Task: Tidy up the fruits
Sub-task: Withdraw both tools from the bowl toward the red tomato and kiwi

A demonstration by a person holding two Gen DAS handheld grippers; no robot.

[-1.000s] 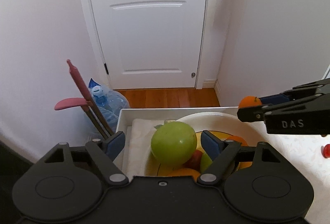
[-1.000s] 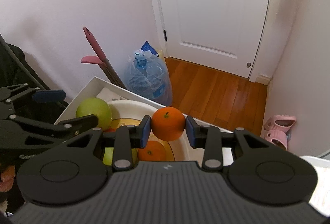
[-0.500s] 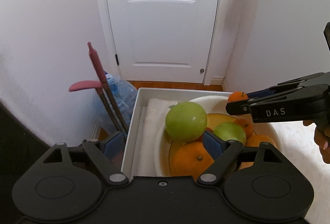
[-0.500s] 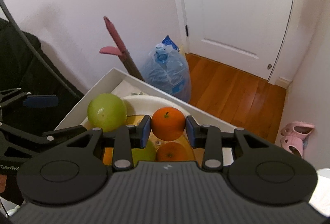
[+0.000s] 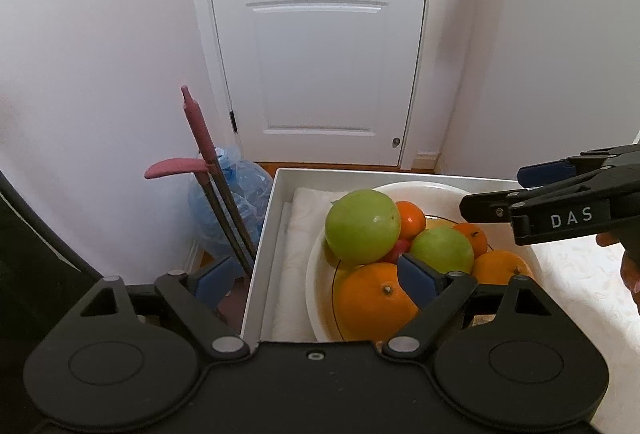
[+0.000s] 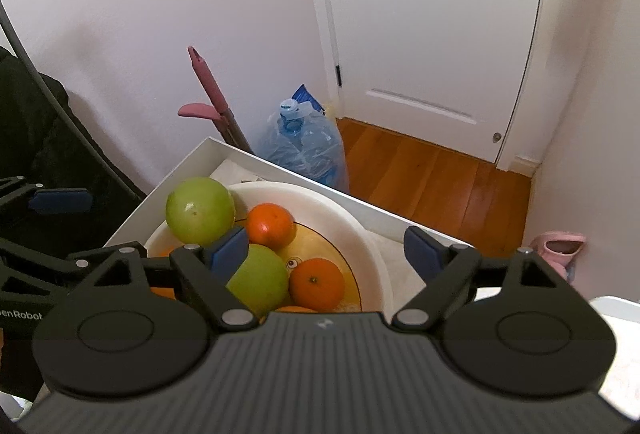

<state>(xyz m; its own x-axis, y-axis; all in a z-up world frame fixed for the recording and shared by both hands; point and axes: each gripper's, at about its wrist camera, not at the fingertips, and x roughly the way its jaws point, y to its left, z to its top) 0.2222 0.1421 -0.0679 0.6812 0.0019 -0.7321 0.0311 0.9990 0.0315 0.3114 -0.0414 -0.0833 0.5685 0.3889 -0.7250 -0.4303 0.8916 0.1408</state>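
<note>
Both claws are hanging spread over the fruit bowl (image 6: 372, 234): the right claw (image 6: 326, 252) has just been opening with nothing between its pads, and the left claw (image 5: 316, 280), also just widening, is gripping nothing. Two green apples (image 6: 200, 210) and several oranges (image 6: 270, 225) are sitting piled in the bowl, which is resting in a white tray (image 5: 264, 234) at the table's far-left corner. Beyond the tray's far edge, a water jug (image 6: 304, 146) and a pink-handled mop (image 5: 196, 130) are standing by the door (image 5: 320, 34).

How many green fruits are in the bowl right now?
2. The big green fruit sits at the bowl's far-left rim; the smaller green fruit lies nearer the camera, partly behind the right tongs' left finger. More could be hidden under the oranges.
</note>
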